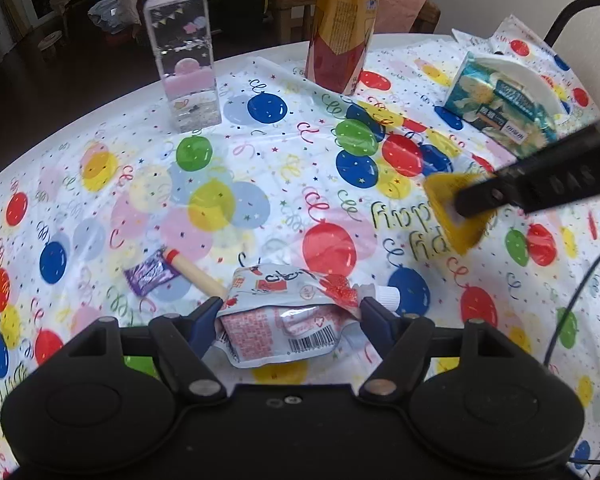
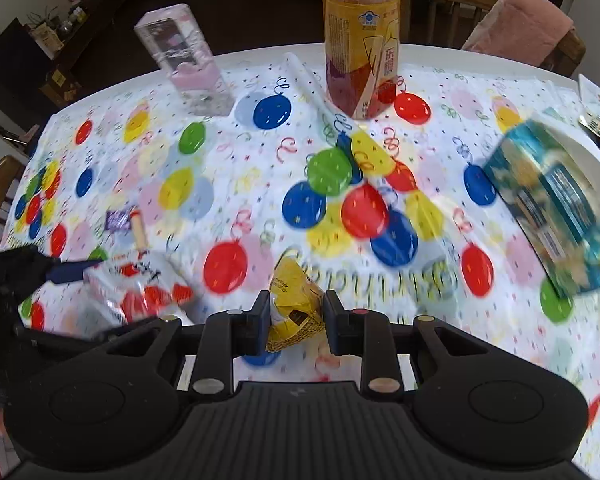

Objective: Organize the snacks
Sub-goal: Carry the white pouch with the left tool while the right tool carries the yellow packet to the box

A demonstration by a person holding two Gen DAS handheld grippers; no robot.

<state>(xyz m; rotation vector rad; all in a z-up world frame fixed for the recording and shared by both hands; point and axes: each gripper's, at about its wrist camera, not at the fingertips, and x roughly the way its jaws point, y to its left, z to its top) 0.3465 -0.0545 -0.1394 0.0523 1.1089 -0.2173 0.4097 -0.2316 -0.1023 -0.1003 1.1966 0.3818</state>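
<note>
Left gripper (image 1: 290,312) clamped across a white pouch (image 1: 288,320) with a strawberry print and screw cap, lying low over the balloon tablecloth (image 1: 220,152); right gripper (image 2: 296,312) pinching a small yellow snack packet (image 2: 294,304) above the cloth. A purple wrapper (image 1: 150,272) and a wooden stick (image 1: 196,274) lie loose nearby. Judgement: both grasps seem secure; carry each snack level and set them side by side, clear of the bottle (image 2: 360,40)
</note>
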